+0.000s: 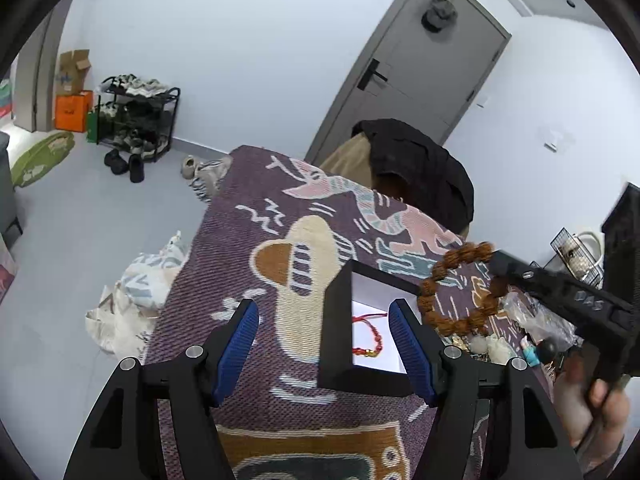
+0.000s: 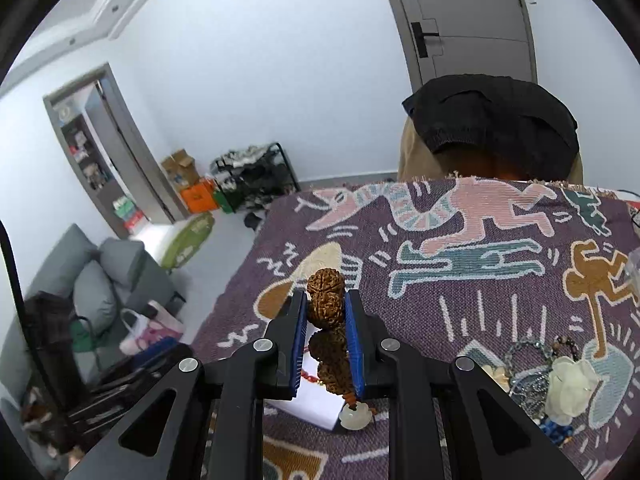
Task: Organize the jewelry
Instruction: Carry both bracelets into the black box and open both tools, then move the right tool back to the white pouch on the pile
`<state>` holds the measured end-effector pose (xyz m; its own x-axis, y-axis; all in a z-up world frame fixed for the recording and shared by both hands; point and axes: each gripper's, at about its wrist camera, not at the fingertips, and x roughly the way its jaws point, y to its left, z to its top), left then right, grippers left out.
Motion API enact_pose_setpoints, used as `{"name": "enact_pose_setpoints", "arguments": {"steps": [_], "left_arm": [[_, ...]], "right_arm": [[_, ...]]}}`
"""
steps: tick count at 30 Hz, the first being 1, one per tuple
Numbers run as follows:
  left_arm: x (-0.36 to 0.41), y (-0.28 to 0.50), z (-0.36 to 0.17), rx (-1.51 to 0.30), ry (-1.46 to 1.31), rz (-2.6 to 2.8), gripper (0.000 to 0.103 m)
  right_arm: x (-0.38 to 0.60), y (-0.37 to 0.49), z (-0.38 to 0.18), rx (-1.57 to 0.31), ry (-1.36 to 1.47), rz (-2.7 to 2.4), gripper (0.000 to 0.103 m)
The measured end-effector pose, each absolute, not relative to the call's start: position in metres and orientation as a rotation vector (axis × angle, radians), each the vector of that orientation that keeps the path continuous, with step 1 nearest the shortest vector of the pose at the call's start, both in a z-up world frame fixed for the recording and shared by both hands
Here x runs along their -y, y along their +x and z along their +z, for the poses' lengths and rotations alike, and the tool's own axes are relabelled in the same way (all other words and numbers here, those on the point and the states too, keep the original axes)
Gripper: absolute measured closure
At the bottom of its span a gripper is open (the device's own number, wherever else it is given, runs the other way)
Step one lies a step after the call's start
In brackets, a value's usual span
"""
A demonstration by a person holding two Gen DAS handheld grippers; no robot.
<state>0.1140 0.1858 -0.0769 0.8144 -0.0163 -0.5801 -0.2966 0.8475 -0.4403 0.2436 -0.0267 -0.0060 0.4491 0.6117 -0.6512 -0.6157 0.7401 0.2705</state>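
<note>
My left gripper [image 1: 324, 320] is open above the patterned cloth, its blue pads wide apart. The left wall of a black box [image 1: 334, 320] with white lining stands between them, touched by neither pad. A red string bracelet [image 1: 370, 336] lies inside the box. My right gripper [image 2: 326, 300] is shut on a brown wrinkled-bead bracelet [image 2: 326, 308], whose white bead [image 2: 354, 416] dangles below. In the left wrist view the right gripper [image 1: 496, 266] holds that bead bracelet [image 1: 436, 280] in the air just right of the box. The white box [image 2: 316, 400] lies partly hidden under the right fingers.
A purple patterned cloth [image 2: 480, 300] covers the table. A heap of jewelry [image 2: 560, 384] and small figurines [image 1: 496, 348] lies to the right. A chair with a black jacket [image 2: 492, 120] stands behind the far edge. A hand [image 1: 600, 408] grips the right tool.
</note>
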Motion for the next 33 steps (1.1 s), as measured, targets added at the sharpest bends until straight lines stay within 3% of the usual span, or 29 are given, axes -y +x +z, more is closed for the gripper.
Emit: {"name": "enact_pose_setpoints", "arguments": {"steps": [3,5,7,21,23,25,33], "left_arm": [[-0.190,0.109,-0.077,-0.602,-0.547,0.167,0.034],[-0.191,0.107,-0.076,-0.601,-0.542,0.173,0.034],[-0.191,0.107,-0.077,-0.602,-0.539,0.177,0.034],[-0.138,0.127,-0.065,-0.625,-0.468,0.100,0.034],[-0.128,0.130,-0.063,-0.628,-0.454,0.085,0.034],[-0.114,0.134,-0.060,-0.631,-0.434,0.068,0.030],[-0.074,0.147,-0.054,-0.628,-0.379,0.020,0.020]], "right_arm": [[0.008,0.246,-0.020,-0.897,-0.022,0.802,0.077],[0.003,0.247,-0.026,-0.948,0.002,0.858,0.059],[0.007,0.246,-0.026,-0.946,0.026,0.866,0.052],[0.108,0.241,-0.016,-0.907,0.093,0.732,0.051],[0.129,0.240,-0.015,-0.892,0.103,0.701,0.046],[0.147,0.240,-0.013,-0.879,0.114,0.669,0.040],[0.210,0.243,-0.022,-0.880,0.196,0.575,0.036]]}}
